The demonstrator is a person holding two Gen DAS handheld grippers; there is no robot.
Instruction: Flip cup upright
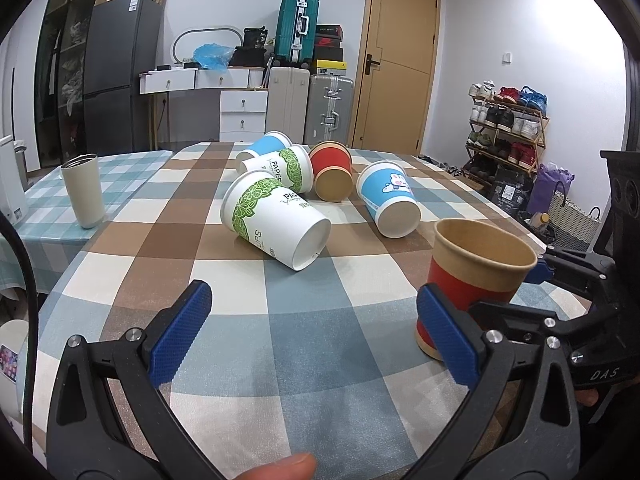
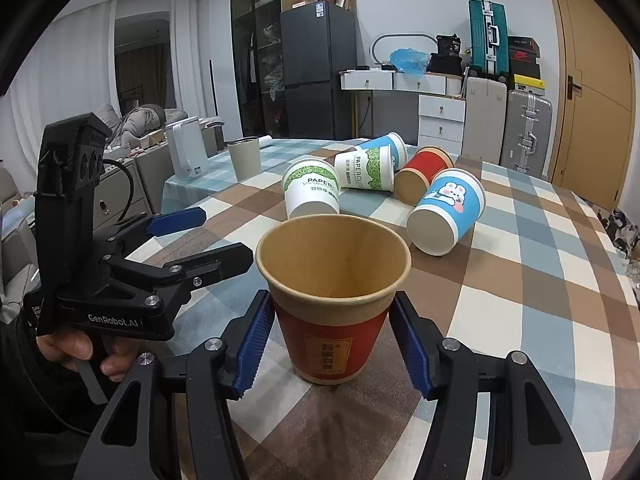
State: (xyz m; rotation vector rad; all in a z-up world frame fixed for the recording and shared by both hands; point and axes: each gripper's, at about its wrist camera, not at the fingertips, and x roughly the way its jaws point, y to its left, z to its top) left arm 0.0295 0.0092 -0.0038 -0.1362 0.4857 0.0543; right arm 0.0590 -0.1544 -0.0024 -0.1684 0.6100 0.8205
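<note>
- The left gripper (image 1: 316, 332) stands wide apart over bare checked tablecloth (image 1: 248, 344) in the lower centre of the left view.
- At lower right, the upright red cup (image 1: 476, 280) blocks that side.
- At mid-frame, five tipped cups crowd the way; the nearest is the green-leaf cup (image 1: 276, 218).
- At left, the tumbler (image 1: 83, 190) stands well apart, with open cloth between.

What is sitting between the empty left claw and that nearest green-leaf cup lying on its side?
Nothing visible. Between the left gripper and the tipped green-leaf cup lies only bare checked tablecloth. The upright red cup stands off to its right, between the right gripper pads, out of that path.
</note>
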